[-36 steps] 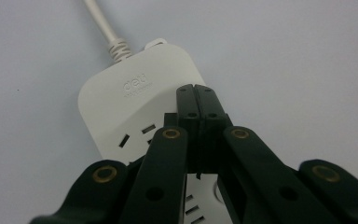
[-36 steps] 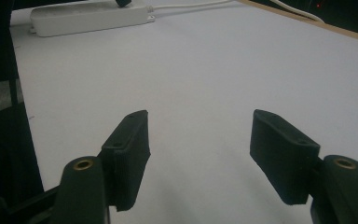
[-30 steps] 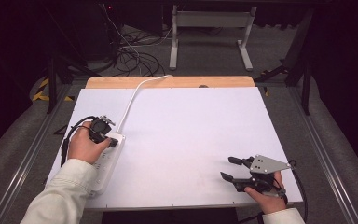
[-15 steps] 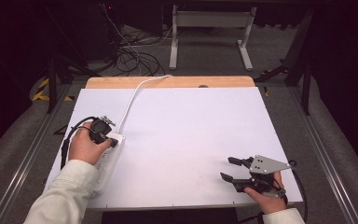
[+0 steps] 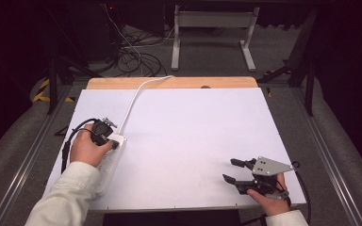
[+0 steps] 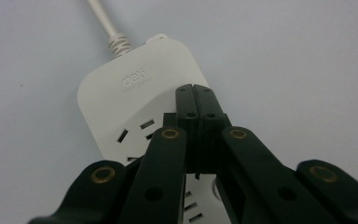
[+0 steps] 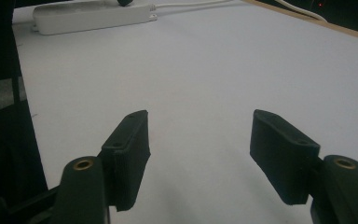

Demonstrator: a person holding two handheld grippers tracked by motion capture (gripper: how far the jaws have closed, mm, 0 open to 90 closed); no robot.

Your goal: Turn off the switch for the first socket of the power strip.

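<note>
A white power strip (image 5: 106, 165) lies along the left side of the white table (image 5: 193, 122), and its white cable (image 5: 134, 101) runs off toward the far edge. My left gripper (image 5: 113, 142) is shut, with its tips over the strip's cable end. In the left gripper view the joined jaws (image 6: 196, 95) sit just above the power strip (image 6: 121, 88) beside its sockets, with nothing between them. My right gripper (image 5: 229, 170) rests open near the front right of the table, pointing left. Its pads (image 7: 130, 140) stand wide apart over bare surface, and the power strip (image 7: 91, 16) shows far off.
A wooden strip (image 5: 169, 83) borders the table's far edge. Beyond it on the floor are tangled cables (image 5: 136, 56) and a metal stand (image 5: 212, 33). Metal rails (image 5: 325, 155) run along both sides of the table.
</note>
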